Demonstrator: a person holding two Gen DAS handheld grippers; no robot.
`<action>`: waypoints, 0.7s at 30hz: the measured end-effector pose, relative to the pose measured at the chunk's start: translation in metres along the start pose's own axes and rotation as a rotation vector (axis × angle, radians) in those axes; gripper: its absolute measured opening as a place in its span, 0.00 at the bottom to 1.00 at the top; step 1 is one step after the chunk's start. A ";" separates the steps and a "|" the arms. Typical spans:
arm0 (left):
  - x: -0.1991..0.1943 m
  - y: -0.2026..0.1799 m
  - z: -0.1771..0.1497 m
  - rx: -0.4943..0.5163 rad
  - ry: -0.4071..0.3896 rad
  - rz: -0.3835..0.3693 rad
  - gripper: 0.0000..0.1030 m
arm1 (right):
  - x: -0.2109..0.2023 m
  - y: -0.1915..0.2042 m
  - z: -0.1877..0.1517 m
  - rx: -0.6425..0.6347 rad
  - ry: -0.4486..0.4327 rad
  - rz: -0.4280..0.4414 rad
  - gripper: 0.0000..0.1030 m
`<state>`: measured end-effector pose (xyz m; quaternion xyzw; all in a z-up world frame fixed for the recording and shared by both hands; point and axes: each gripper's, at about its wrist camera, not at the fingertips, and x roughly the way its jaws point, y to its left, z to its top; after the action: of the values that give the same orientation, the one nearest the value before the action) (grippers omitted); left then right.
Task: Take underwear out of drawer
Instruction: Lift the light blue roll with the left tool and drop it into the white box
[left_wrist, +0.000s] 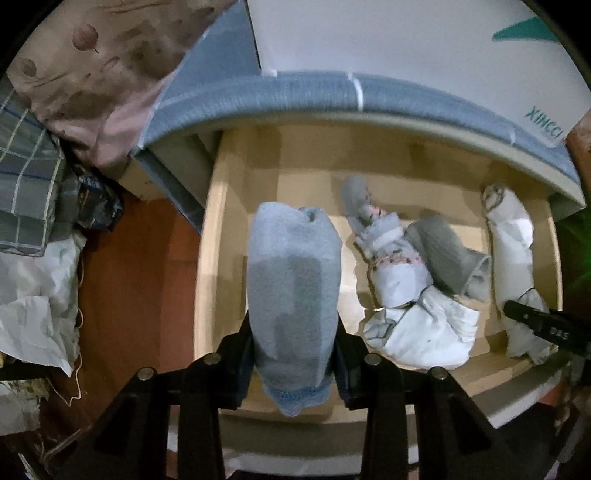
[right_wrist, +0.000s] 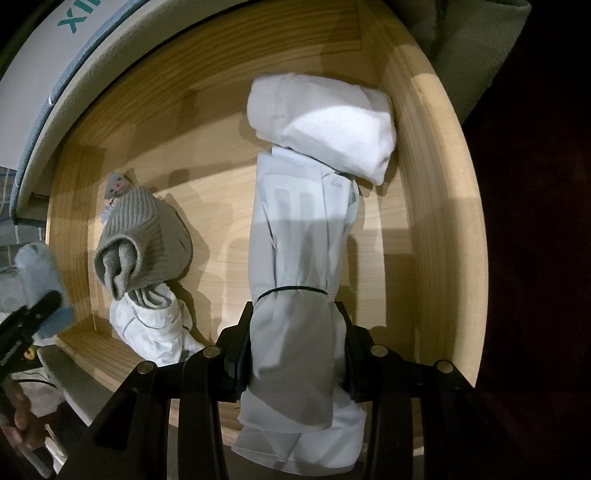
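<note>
My left gripper (left_wrist: 294, 328) is shut on a light blue rolled underwear piece (left_wrist: 293, 295), held clear above the open wooden drawer (left_wrist: 207, 258). In the right wrist view my right gripper (right_wrist: 295, 314) is shut on a long white rolled garment (right_wrist: 299, 240) tied with a thin black band, low over the drawer (right_wrist: 443, 206) floor. Its far end meets a white folded roll (right_wrist: 332, 125) by the right wall. A grey ribbed roll (right_wrist: 140, 236) and a white bundle (right_wrist: 155, 325) lie in the drawer's middle. The left gripper's finger (right_wrist: 33, 310) shows at the left edge.
A grey-blue padded edge (left_wrist: 295, 96) and a white box with teal lettering (left_wrist: 406, 44) overhang the drawer's back. A floral-trimmed piece (left_wrist: 384, 236) lies inside too. Bedding (left_wrist: 92, 74), plaid cloth (left_wrist: 26, 184) and white plastic (left_wrist: 37, 295) crowd the left, beside red-brown floor (left_wrist: 140, 277).
</note>
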<state>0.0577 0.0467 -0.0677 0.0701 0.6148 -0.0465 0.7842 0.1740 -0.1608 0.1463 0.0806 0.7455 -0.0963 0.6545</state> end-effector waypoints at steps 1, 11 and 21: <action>-0.006 0.000 0.000 0.000 -0.007 -0.005 0.35 | 0.000 0.000 0.000 -0.001 -0.001 -0.003 0.35; -0.058 0.008 0.007 0.010 -0.114 -0.020 0.35 | 0.002 0.013 0.000 -0.034 -0.005 -0.065 0.35; -0.131 0.021 0.030 0.009 -0.278 -0.030 0.35 | 0.006 0.025 -0.001 -0.056 -0.012 -0.113 0.35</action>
<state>0.0586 0.0611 0.0677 0.0574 0.5008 -0.0706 0.8607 0.1780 -0.1360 0.1397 0.0197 0.7474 -0.1127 0.6544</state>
